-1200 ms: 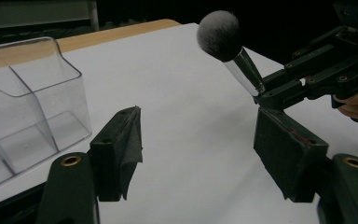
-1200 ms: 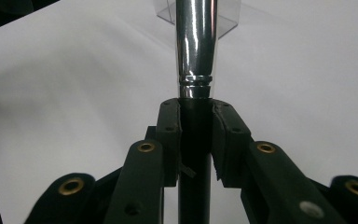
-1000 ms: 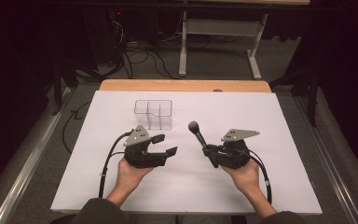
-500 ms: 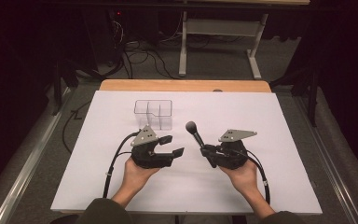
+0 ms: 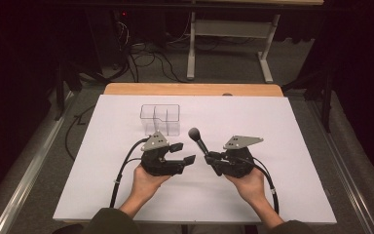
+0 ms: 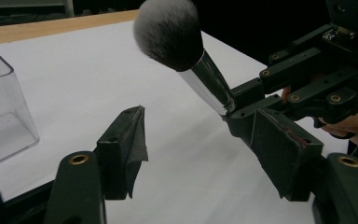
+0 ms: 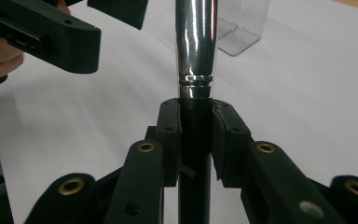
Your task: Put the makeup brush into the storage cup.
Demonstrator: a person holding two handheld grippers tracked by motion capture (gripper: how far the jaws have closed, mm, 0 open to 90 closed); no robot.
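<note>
— Chrome-collared makeup brush [image 5: 198,140]: where does it sit?
— Clamped by its black handle in the right hand-held gripper [image 5: 213,160], bristles up, above the table [image 5: 282,141].
— And the left hand-held gripper [image 5: 184,154]?
— Spread, nothing between its jaws, just beside the brush.
— Which step?
— Carrying, I'd judge. Next it probably needs tipping into the clear organizer [image 5: 160,118] behind.
</note>
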